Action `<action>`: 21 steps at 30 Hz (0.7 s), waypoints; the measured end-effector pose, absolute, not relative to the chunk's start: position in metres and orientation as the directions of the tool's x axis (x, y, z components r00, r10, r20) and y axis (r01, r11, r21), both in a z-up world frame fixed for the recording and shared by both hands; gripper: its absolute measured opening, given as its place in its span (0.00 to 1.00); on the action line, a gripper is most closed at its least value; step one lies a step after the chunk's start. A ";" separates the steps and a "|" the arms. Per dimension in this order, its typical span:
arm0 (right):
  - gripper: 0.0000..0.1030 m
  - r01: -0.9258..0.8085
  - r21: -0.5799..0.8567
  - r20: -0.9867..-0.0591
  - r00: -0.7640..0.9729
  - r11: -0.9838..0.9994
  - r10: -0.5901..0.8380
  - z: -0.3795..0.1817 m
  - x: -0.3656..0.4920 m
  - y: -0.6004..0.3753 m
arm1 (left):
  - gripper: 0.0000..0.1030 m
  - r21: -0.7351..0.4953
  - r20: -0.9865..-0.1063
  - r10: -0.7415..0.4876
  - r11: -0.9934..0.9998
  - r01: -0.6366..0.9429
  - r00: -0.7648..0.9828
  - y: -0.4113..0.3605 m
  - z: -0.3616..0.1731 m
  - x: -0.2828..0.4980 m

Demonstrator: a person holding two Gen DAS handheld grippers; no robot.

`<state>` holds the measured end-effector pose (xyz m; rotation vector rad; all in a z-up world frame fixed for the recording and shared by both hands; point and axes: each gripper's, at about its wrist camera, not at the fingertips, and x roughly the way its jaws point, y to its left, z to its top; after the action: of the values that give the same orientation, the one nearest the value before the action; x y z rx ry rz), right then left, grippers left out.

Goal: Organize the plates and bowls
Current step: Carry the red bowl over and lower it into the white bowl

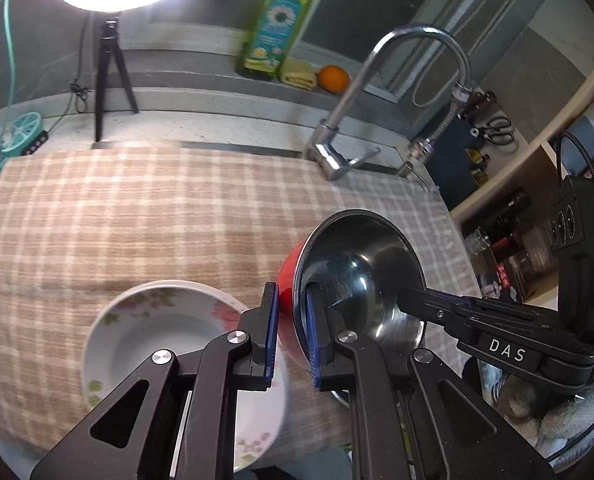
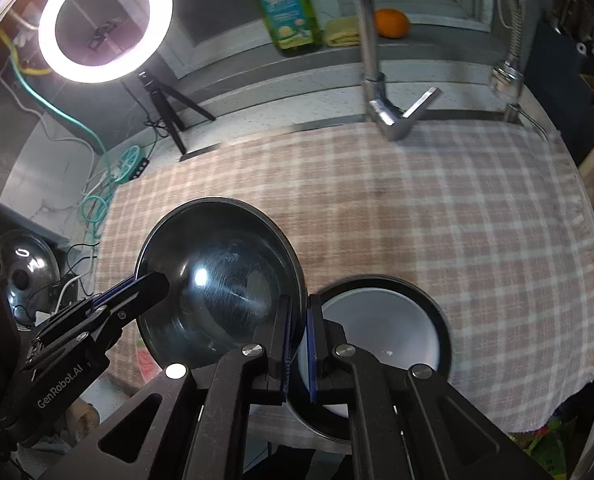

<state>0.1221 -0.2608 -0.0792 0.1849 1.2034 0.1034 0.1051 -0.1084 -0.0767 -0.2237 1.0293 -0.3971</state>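
Observation:
A steel bowl with a red outside is held tilted above the checked cloth; both grippers pinch its rim. My left gripper is shut on its left rim. My right gripper is shut on its right rim; the bowl's steel inside fills the left of the right wrist view. A white floral plate lies on the cloth at the lower left, partly hidden by my left gripper. A white bowl with a dark rim sits on the cloth under my right gripper.
A checked cloth covers the counter. A chrome faucet stands at the back edge. A ring light on a tripod, an oil bottle and an orange are behind. Shelves stand at right.

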 end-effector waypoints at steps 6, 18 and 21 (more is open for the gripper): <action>0.06 0.070 0.189 -0.926 0.344 0.980 0.154 -0.085 0.110 -0.291 | 0.11 -0.369 -0.798 -0.447 0.893 0.259 0.405 -0.139 -0.087 0.103; 0.06 0.120 0.166 -0.946 0.300 0.979 0.124 -0.109 0.094 -0.325 | 0.11 -0.373 -0.833 -0.455 0.882 0.289 0.315 -0.172 -0.113 0.099; 0.06 0.125 0.163 -0.950 0.289 0.979 0.121 -0.115 0.094 -0.328 | 0.11 -0.370 -0.840 -0.451 0.882 0.291 0.301 -0.177 -0.119 0.099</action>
<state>0.0936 -0.3284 -0.1149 0.2217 1.2811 -0.0026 0.0995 -0.1767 -0.1189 -0.1583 1.1665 -0.4950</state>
